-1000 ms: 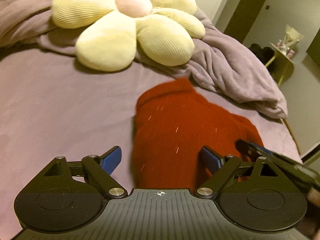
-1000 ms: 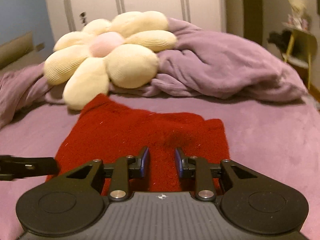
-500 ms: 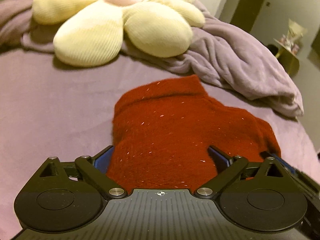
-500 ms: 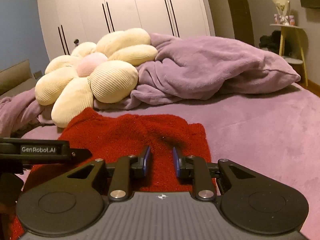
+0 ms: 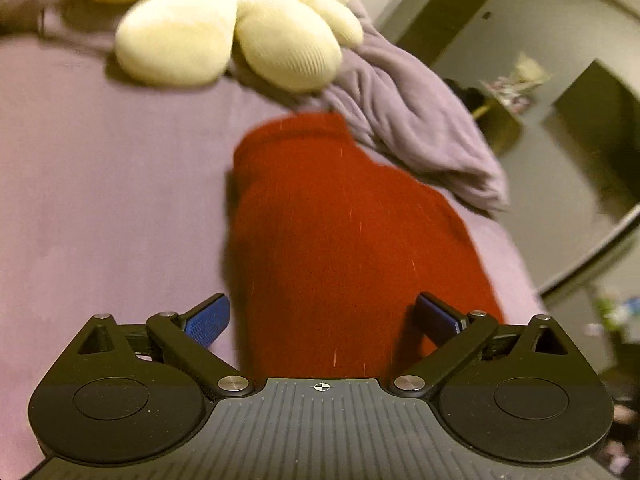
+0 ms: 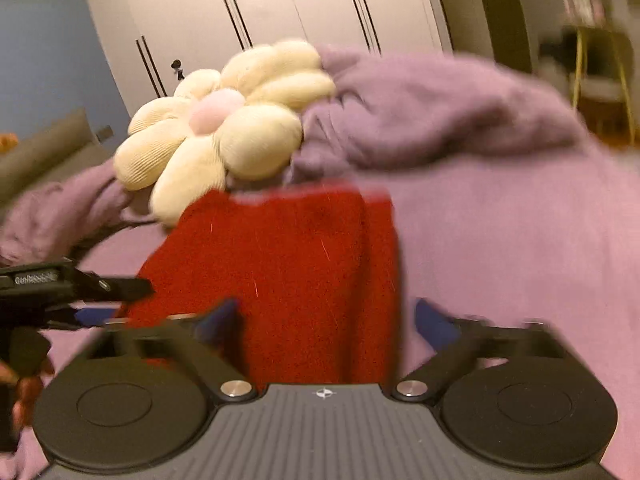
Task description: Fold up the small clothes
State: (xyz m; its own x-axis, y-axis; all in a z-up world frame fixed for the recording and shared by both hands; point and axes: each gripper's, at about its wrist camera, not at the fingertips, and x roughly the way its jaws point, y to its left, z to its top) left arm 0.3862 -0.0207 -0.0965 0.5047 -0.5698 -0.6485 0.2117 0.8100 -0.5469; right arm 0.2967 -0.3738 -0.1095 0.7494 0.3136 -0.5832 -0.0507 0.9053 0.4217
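A small red knit garment (image 5: 344, 232) lies folded on the purple bed; it also shows in the right wrist view (image 6: 288, 264). My left gripper (image 5: 324, 316) is open, its blue pads wide apart over the garment's near end, holding nothing. My right gripper (image 6: 324, 316) is open too, its blurred fingers spread on either side of the garment's near right edge. The left gripper's body (image 6: 72, 284) shows at the left of the right wrist view, beside the garment's left edge.
A cream flower-shaped pillow (image 5: 228, 28) and a bunched purple blanket (image 5: 416, 120) lie just beyond the garment. The bed's right edge (image 5: 532, 288) drops to the floor. White wardrobe doors (image 6: 280, 20) and a yellow side table (image 6: 600, 76) stand behind.
My right gripper has opened from nearly shut. Both grippers have pulled back and risen a little; the views are motion blurred. The garment lies flat, released.
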